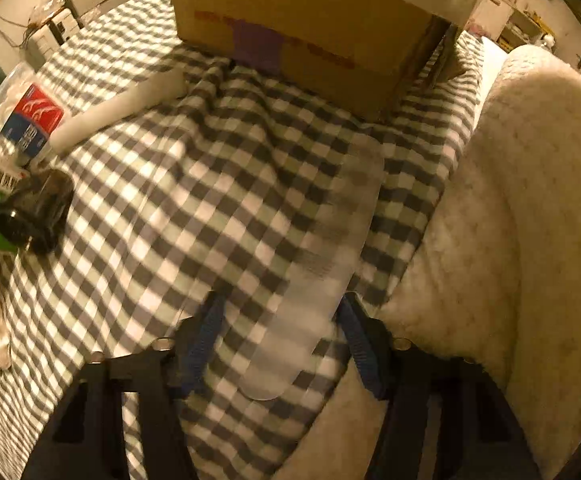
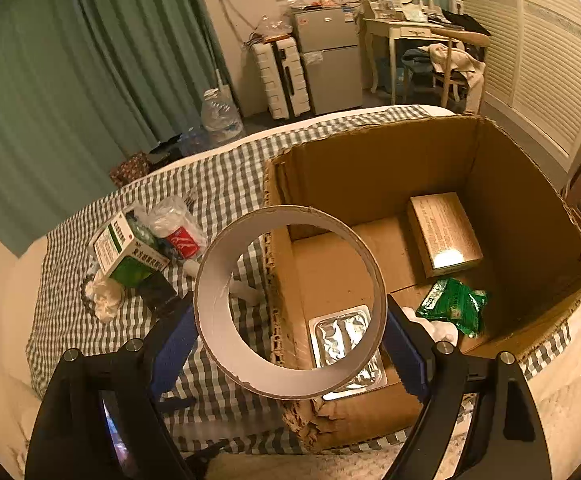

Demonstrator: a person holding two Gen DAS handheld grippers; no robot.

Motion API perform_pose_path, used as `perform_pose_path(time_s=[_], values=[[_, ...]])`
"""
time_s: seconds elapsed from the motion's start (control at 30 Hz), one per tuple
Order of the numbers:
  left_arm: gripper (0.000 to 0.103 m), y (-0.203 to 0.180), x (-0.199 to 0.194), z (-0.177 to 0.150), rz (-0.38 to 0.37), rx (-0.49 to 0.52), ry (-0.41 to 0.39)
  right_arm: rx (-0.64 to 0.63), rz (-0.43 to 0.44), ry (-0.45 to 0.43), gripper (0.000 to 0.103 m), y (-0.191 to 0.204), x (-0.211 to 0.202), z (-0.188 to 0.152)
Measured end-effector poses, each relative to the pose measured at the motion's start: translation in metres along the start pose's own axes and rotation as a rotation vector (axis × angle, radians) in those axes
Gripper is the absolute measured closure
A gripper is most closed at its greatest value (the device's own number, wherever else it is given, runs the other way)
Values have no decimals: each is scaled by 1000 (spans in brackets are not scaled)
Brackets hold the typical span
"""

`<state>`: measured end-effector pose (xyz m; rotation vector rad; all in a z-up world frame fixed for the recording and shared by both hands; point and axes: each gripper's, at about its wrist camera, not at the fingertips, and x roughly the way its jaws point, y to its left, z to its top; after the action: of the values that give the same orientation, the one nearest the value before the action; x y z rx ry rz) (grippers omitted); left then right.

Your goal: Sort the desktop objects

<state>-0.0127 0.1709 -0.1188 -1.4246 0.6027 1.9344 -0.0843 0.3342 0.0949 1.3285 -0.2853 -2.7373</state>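
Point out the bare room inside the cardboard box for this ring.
Inside the cardboard box, the floor's back left, between left wall and brown carton, is bare. Crowded in front: foil blister pack, green packet.

Warm, dim light fills a bedroom. A green curtain (image 2: 70, 80) covers the far left wall. Against the far wall stand a white suitcase (image 2: 280, 80) and a small grey fridge (image 2: 330, 60), with a pale dressing table (image 2: 402, 36) and a chair (image 2: 456, 68) to their right. White louvred doors (image 2: 538, 60) line the right side.
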Motion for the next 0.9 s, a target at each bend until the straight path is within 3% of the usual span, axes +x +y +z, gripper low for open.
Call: perform_pose_path(time_s=[0.03,0.07,0.27,0.4,0.57,0.8,0.9], values=[[76,-3,0,1,-20,6,0,12,5,-4,17,-4,-3,0],[78,-7,0,1,-22,11,3,23,4,-6,17,-6,-4,1],[78,-9,-14,-1,38,-78,-32,72,24,-17,17,-22,-15,3],[78,-4,-31,1,30,-185,-68,79,33,-27,17,-29,-22,4],[78,1,-65,13,120,-215,-104,74,31,-33,17,-36,-33,6],[78,-3,-145,73,111,-303,-239,71,58,5,17,-54,-35,12],[78,-5,-169,103,57,-304,-297,120,63,-27,17,-71,-47,17]])
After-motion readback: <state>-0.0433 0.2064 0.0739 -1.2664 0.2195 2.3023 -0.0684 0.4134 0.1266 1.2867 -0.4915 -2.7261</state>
